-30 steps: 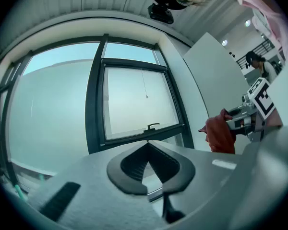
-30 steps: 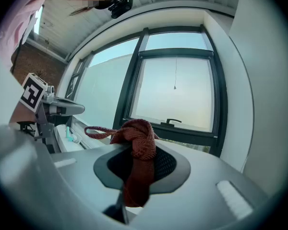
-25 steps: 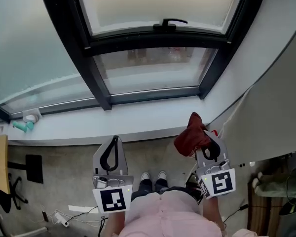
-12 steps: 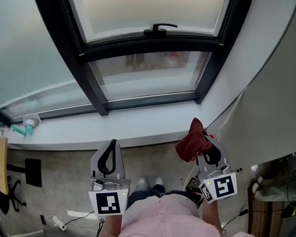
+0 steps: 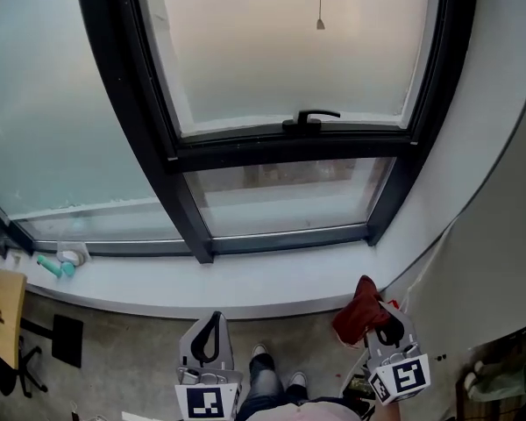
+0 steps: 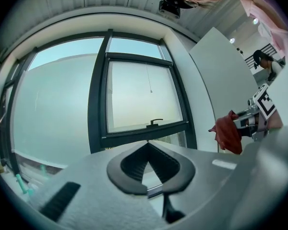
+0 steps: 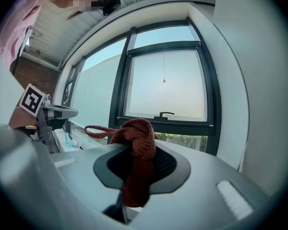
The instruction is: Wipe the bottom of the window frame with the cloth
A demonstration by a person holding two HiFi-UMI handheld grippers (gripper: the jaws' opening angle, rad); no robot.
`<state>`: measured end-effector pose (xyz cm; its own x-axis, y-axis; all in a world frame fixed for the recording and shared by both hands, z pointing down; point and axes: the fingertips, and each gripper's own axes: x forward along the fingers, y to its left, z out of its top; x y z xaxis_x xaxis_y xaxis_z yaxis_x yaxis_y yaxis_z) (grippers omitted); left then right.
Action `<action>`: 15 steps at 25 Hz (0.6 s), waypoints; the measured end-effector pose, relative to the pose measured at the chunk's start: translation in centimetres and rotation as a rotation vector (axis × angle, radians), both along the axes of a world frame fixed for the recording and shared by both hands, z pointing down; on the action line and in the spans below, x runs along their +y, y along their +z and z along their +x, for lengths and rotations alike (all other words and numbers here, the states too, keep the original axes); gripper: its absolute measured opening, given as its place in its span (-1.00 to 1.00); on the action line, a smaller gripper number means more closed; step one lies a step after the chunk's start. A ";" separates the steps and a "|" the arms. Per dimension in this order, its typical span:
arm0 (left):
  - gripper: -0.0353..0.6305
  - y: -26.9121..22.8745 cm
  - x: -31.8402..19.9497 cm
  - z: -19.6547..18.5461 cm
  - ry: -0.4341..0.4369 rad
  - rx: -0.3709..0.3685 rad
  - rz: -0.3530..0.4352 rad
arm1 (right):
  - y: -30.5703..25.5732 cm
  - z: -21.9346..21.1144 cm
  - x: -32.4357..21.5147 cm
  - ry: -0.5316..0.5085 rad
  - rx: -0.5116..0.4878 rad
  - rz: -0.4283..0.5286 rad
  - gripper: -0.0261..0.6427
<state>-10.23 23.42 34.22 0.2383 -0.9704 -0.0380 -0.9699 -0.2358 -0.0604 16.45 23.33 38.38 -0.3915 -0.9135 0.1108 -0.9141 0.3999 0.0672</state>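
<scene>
A dark red cloth (image 5: 359, 313) is bunched in my right gripper (image 5: 377, 321), which is shut on it, low at the right, just short of the white sill (image 5: 245, 279). In the right gripper view the cloth (image 7: 137, 147) hangs between the jaws, in front of the black window frame (image 7: 173, 121). My left gripper (image 5: 210, 338) is shut with nothing in it, low in the middle, below the sill's edge. The frame's bottom bar (image 5: 289, 238) runs above the sill. In the left gripper view the jaws meet at a point (image 6: 148, 143), and the cloth (image 6: 227, 132) shows at the right.
A black handle (image 5: 311, 118) sits on the upper sash. A teal object and a white fitting (image 5: 61, 261) lie on the sill at far left. A white wall (image 5: 500, 174) closes the right side. A wooden chair (image 5: 2, 310) and cables stand on the grey floor.
The view has tilted upward, so the window fills more of the frame and both grippers sit lower. The right gripper keeps hold of the cloth.
</scene>
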 end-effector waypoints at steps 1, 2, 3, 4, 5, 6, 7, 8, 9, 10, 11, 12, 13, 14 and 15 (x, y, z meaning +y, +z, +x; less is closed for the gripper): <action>-0.90 0.2 -0.8 -0.6 0.000 0.006 -0.005 | 0.0 -0.5 -0.8 0.001 0.003 -0.010 -0.71; -0.90 0.2 -1.6 -1.3 0.001 0.009 -0.006 | 0.0 -1.1 -1.7 -0.001 0.006 -0.018 -0.71; -0.90 0.1 -2.5 -2.1 0.003 0.008 -0.004 | -0.2 -1.8 -2.8 -0.006 0.005 -0.020 -0.71; -0.90 -0.1 -3.5 -2.9 0.004 0.005 0.000 | -0.7 -2.6 -4.0 -0.014 -0.004 -0.015 -0.71; -0.90 -0.4 -4.4 -3.7 0.007 0.000 0.006 | -1.2 -3.6 -5.3 -0.026 -0.017 -0.003 -0.71; -0.90 -0.7 -5.4 -4.6 0.009 -0.006 0.013 | -1.9 -4.8 -6.5 -0.043 -0.031 0.013 -0.71; -0.90 -1.1 -6.4 -5.5 0.012 -0.013 0.021 | -2.6 -6.1 -7.6 -0.065 -0.039 0.027 -0.71; -0.90 -1.4 -7.3 -6.3 0.014 -0.020 0.028 | -3.1 -7.5 -8.6 -0.088 -0.039 0.039 -0.71; -0.90 -1.7 -8.3 -7.2 0.017 -0.026 0.034 | -3.5 -8.9 -9.5 -0.108 -0.031 0.048 -0.70; -0.90 -2.0 -9.2 -7.9 0.020 -0.033 0.040 | -3.8 -10.2 -10.4 -0.125 -0.019 0.058 -0.70; -0.90 -2.2 -10.1 -8.7 0.023 -0.040 0.044 | -3.9 -11.3 -11.2 -0.135 -0.009 0.066 -0.70; -0.90 -2.3 -10.9 -9.3 0.025 -0.046 0.046 | -3.9 -12.2 -11.9 -0.138 -0.003 0.073 -0.70; -0.90 -2.4 -11.6 -9.9 0.028 -0.052 0.045 | -3.9 -12.9 -12.5 -0.137 -0.003 0.075 -0.70; -0.90 -2.4 -12.2 -10.3 0.030 -0.056 0.041 | -3.7 -13.4 -13.1 -0.132 -0.006 0.072 -0.70; -0.90 -2.4 -12.8 -10.7 0.031 -0.055 0.035 | -3.5 -13.7 -13.6 -0.123 -0.011 0.064 -0.70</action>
